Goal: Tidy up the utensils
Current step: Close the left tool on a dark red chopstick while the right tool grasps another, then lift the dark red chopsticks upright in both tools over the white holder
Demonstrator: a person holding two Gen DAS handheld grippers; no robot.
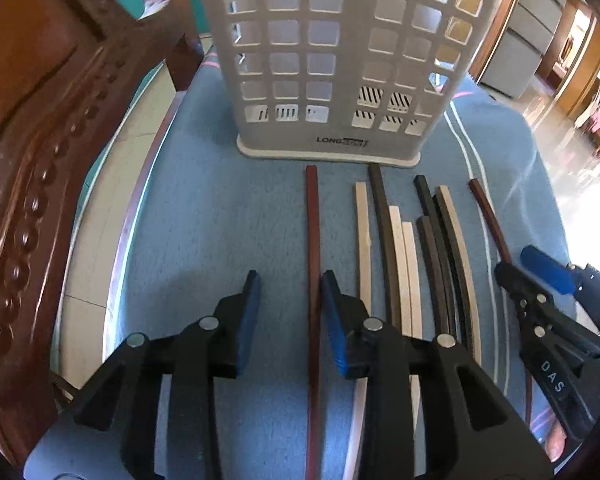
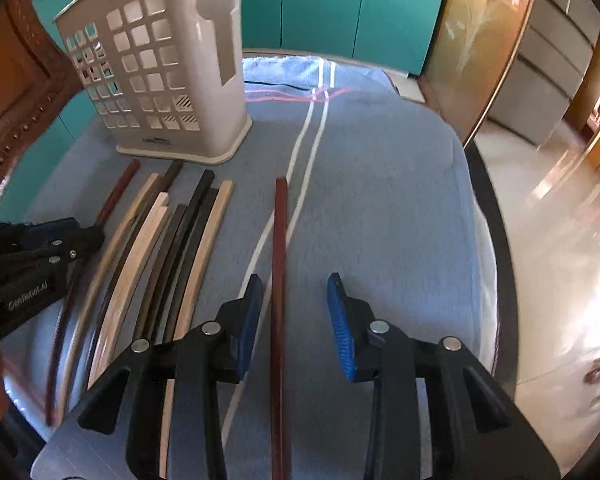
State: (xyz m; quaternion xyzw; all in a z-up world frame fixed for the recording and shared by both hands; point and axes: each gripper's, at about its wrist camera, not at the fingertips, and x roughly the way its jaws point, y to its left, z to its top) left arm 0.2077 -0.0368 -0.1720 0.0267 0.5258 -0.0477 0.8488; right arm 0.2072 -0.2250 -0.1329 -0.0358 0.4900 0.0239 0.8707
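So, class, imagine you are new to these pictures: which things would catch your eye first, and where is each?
First, the tall white lattice holder standing upright at the far end of the blue cloth. Next, the row of chopsticks in red-brown, pale and dark, lying lengthwise before it. Each pair of open tongs, left and right, straddles one red-brown chopstick.

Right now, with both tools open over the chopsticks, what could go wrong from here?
1. The left tool straddles a red-brown chopstick that sits close to its right finger; closing may push it sideways.
2. The right tool straddles the other red-brown chopstick, which hugs its left finger: same off-centre pinch.
3. The white holder looks light and may tip during insertion.
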